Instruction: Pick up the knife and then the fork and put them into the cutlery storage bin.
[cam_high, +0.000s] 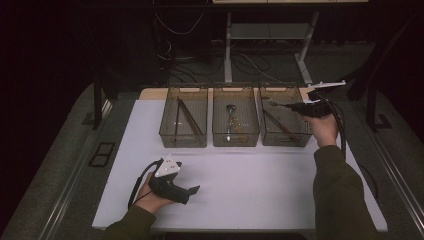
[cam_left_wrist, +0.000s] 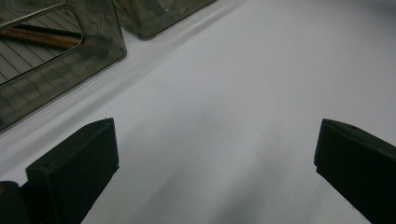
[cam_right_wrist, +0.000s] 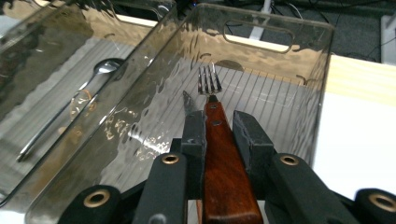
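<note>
Our right gripper (cam_right_wrist: 218, 128) clamps a wooden-handled fork (cam_right_wrist: 219, 140) over the right bin (cam_right_wrist: 299, 28); our left gripper (cam_left_wrist: 217, 154) hangs open above the white table (cam_left_wrist: 243, 93).

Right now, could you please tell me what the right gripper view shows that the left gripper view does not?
Right gripper view: the right tool is shut on the wood-handled fork, its tines over the right bin, with a spoon in the next bin.
Left gripper view: the open left tool over the bare white table, and a wooden stick inside a bin.
Both: smoky clear bins.
</note>
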